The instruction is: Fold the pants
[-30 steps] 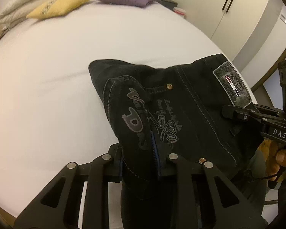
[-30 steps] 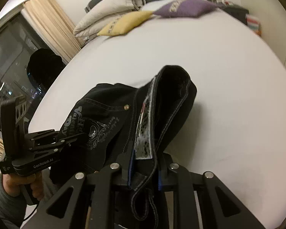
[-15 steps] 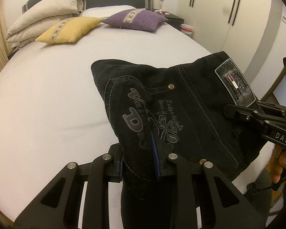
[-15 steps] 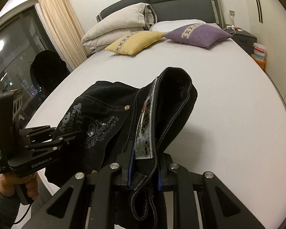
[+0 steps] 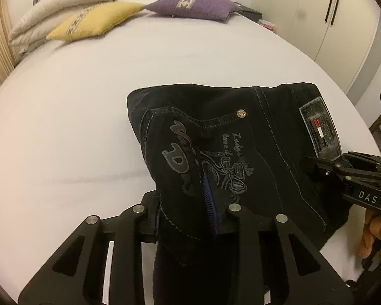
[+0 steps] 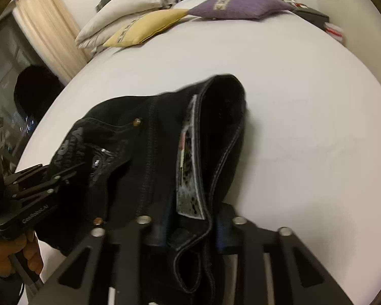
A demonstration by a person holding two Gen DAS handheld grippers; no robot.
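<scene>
Black jeans [image 5: 241, 139] with a printed back pocket and a waist patch lie folded at the near edge of the white bed [image 5: 63, 127]. My left gripper [image 5: 184, 203] has its jaws opening, and the pocket-side fold still fills the space between its blue pads. In the right wrist view the waistband [image 6: 190, 165] passes between my right gripper [image 6: 190, 226], whose jaws are opening, with gaps showing beside the cloth. Each gripper also shows in the other's view: the right gripper [image 5: 315, 165] at the patch, the left gripper [image 6: 71, 170] at the pocket.
A yellow cushion [image 5: 96, 20], a purple cushion [image 5: 193, 6] and pale pillows [image 5: 63, 7] lie at the head of the bed. White wardrobe doors [image 5: 330, 25] stand to the right, a curtain [image 6: 48, 25] and a dark window to the left. A person's hand [image 6: 10, 256] holds the left gripper.
Both grippers have moved forward and down over the bed with the jeans, which now rest on the sheet. The right gripper's fingers stand wider apart; the left ones only slightly.
</scene>
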